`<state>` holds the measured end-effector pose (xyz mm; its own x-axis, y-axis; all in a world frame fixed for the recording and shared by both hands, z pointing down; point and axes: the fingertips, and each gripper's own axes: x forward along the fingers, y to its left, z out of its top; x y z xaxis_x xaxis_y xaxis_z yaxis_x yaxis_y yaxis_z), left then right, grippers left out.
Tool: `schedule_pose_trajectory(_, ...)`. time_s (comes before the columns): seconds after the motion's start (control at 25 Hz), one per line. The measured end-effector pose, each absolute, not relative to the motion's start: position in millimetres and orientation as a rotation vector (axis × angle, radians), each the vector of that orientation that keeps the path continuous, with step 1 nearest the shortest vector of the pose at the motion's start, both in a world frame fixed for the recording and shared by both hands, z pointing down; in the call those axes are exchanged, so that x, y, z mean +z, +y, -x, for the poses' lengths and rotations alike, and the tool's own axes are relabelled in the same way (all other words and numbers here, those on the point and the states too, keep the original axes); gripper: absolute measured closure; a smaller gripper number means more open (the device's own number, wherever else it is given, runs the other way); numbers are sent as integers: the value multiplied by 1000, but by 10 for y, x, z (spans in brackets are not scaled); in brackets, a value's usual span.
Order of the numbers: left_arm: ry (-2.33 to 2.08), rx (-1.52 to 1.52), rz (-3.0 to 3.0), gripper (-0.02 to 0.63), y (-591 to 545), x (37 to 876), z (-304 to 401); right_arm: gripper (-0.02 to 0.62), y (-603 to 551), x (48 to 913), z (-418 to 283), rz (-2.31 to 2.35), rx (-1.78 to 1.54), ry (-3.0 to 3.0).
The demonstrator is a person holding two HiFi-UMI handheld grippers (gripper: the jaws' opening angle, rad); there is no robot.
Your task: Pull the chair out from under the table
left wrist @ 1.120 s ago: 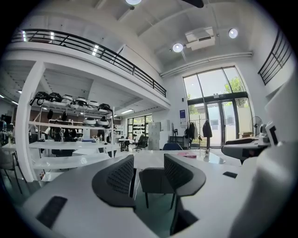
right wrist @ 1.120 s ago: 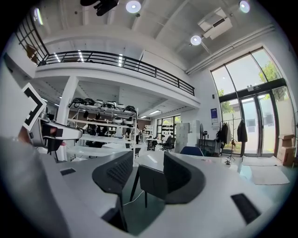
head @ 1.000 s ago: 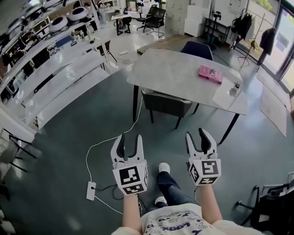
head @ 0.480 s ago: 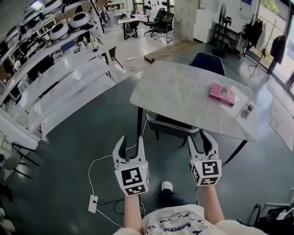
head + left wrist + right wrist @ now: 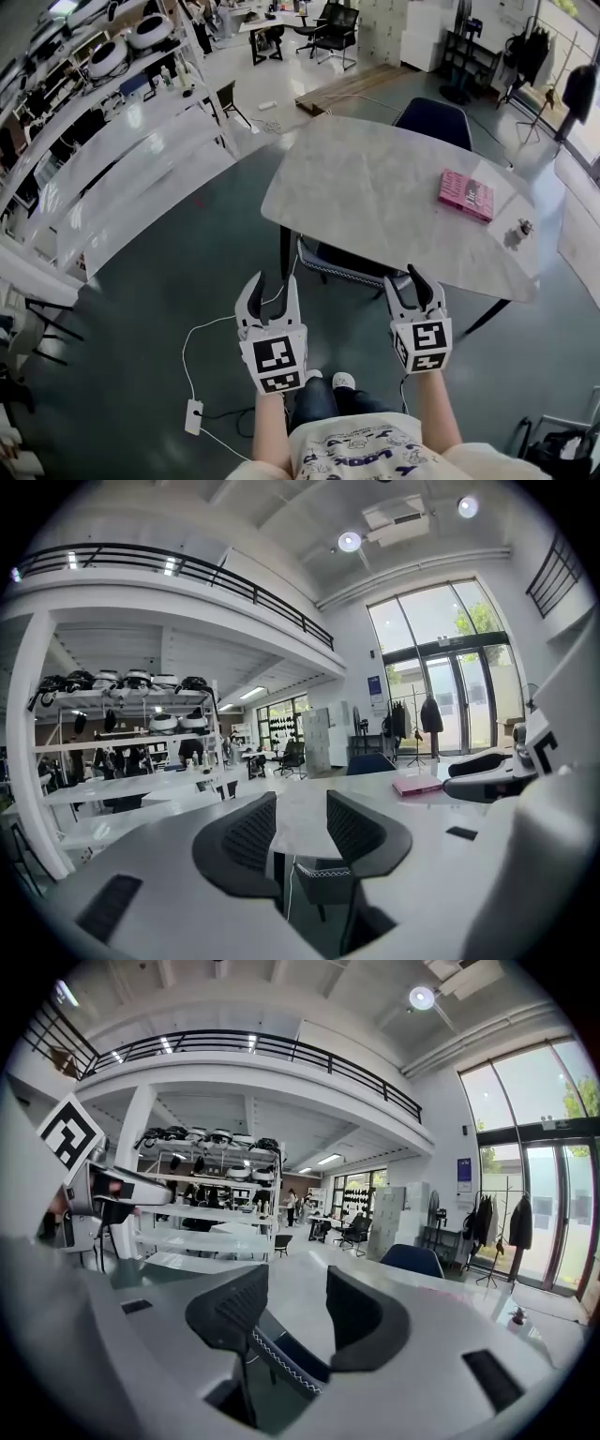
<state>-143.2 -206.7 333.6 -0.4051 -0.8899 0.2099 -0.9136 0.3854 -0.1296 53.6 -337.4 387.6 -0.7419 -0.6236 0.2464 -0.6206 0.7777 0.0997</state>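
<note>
A dark grey chair [image 5: 352, 264] is tucked under the near edge of the grey stone-look table [image 5: 375, 183], only its back and seat edge showing. My left gripper [image 5: 274, 281] hangs in front of the table's near-left leg, short of the chair. Its jaws are closing with nothing between them. My right gripper [image 5: 403, 278] is open and empty, its tips close to the chair's right back corner, apart from it. Through the left gripper [image 5: 300, 832] the chair [image 5: 323, 874] appears ahead. The right gripper [image 5: 286, 1312] frames the chair's stitched back edge [image 5: 281, 1358].
A pink book [image 5: 466, 195] and a small bottle [image 5: 518, 230] lie on the table. A blue chair [image 5: 431, 122] stands at its far side. A power strip [image 5: 194, 415] and white cable lie on the floor at left. Long white shelves [image 5: 122, 150] run along the left.
Both grippers and my view have moved forward toward the table, so the chair is now just ahead of the fingertips. The left jaws look slightly narrower.
</note>
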Motion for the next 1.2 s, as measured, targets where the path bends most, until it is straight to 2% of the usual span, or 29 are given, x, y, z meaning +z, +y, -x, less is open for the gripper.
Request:
schedule_pose_trajectory(0.44, -2234, 527, -1843, 422, -2933, 4137, 1705, 387, -3880, 4525, -248, -967, 62, -2570)
schedule_pose_trajectory(0.76, -1891, 786, -2051, 417, -3348, 4714, 1830, 382, -3997, 4897, -86, -989, 130, -2421)
schedule_pose_trajectory(1.08, -1655, 894, -2218, 385, -3612, 5178, 1736, 371, -4051, 5349, -56, -947, 169, -2317)
schedule_pose_trajectory(1.2, -1572, 958, -2274, 370, -3659, 5333, 1719, 349, -4047, 5483, -36, -919, 174, -2285)
